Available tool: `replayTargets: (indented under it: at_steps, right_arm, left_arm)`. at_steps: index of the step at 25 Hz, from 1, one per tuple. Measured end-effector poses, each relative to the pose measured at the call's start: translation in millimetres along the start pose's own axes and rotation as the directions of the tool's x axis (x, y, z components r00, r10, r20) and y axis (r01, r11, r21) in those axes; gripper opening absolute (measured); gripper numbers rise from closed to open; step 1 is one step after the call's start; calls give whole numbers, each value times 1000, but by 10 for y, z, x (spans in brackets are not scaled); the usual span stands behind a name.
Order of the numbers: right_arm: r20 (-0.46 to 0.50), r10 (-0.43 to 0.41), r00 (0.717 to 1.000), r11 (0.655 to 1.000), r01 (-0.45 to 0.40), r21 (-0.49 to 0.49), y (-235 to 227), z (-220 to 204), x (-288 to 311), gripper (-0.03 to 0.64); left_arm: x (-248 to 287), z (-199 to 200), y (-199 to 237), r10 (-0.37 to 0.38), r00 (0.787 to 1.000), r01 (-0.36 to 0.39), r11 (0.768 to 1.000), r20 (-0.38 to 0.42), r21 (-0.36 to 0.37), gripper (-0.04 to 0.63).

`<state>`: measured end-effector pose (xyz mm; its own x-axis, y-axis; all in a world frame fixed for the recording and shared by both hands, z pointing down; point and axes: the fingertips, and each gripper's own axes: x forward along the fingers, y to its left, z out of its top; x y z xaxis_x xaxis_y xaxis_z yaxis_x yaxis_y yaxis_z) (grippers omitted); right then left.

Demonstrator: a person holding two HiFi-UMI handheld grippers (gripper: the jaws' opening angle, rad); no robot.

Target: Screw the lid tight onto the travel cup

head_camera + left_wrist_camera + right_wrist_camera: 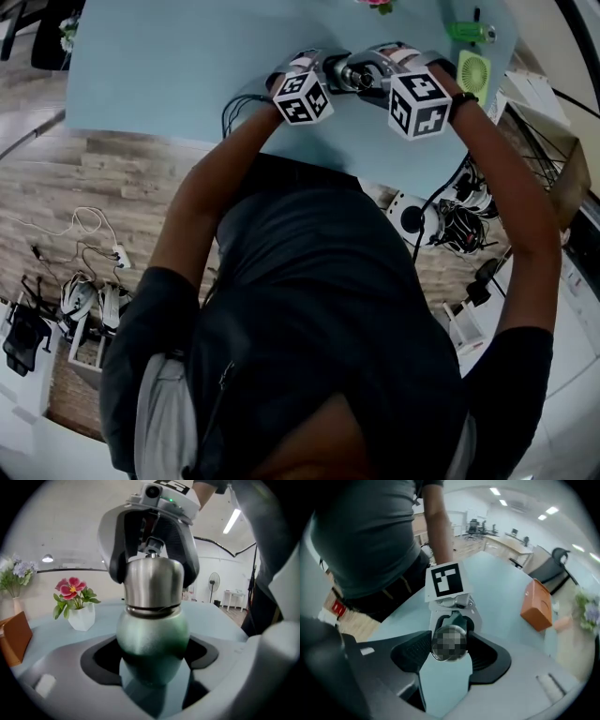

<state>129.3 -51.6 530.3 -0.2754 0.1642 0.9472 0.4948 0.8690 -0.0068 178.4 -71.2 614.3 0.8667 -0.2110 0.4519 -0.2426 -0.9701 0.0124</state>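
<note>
The travel cup point(361, 75) is held lying sideways above the light-blue table point(169, 66), between both grippers. My left gripper point(152, 660) is shut on the cup's green body point(152, 637). The steel lid point(152, 585) sits on the cup's mouth, and in the left gripper view the right gripper is clamped round it from the far side. In the right gripper view my right gripper point(449, 645) is shut on the lid point(449, 643), whose top faces the camera. A little of the green body point(457, 619) shows behind it. In the head view the left gripper point(323, 73) and right gripper point(380, 73) face each other.
A white pot of pink flowers point(77, 604) and an orange box point(539, 604) stand on the table. A small green fan point(473, 73) and a green object point(469, 31) lie at the table's far right. Cables and gear lie on the wooden floor point(94, 272).
</note>
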Motion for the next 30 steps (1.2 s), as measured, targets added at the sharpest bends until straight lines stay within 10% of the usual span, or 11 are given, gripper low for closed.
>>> replayTargets:
  at_steps: [3, 5, 7, 11, 14, 24, 27, 30]
  right_arm:
    - [81, -101, 992, 960, 76, 269, -61, 8, 13, 242]
    - [116, -217, 969, 871, 139, 471, -127, -2, -3, 241]
    - [116, -376, 919, 705, 202, 680, -211, -4, -74, 241]
    - [-83, -655, 751, 215, 292, 932, -253, -103, -185, 238]
    - [-200, -695, 690, 28, 303, 952, -260, -149, -196, 238]
    - [-185, -664, 724, 61, 300, 952, -252, -149, -157, 239]
    - [-73, -626, 777, 235, 277, 932, -291, -36, -248, 244]
    - [104, -513, 852, 554, 236, 799, -340, 195, -439, 244]
  left_arm:
    - [-8, -21, 9, 6, 1000, -6, 1000, -4, 5, 419]
    - [-12, -32, 22, 9, 1000, -9, 1000, -6, 5, 419]
    - [-14, -31, 24, 13, 1000, -13, 1000, -7, 3, 419]
    - [-10, -12, 17, 36, 999, -36, 999, -7, -3, 419]
    - [-13, -15, 26, 50, 999, -50, 999, -6, -10, 419]
    - [0, -28, 24, 48, 999, -49, 999, -7, -16, 419]
    - [8, -26, 13, 47, 999, -47, 999, -6, -17, 419]
    - [8, -29, 13, 45, 999, -45, 999, -6, -15, 419]
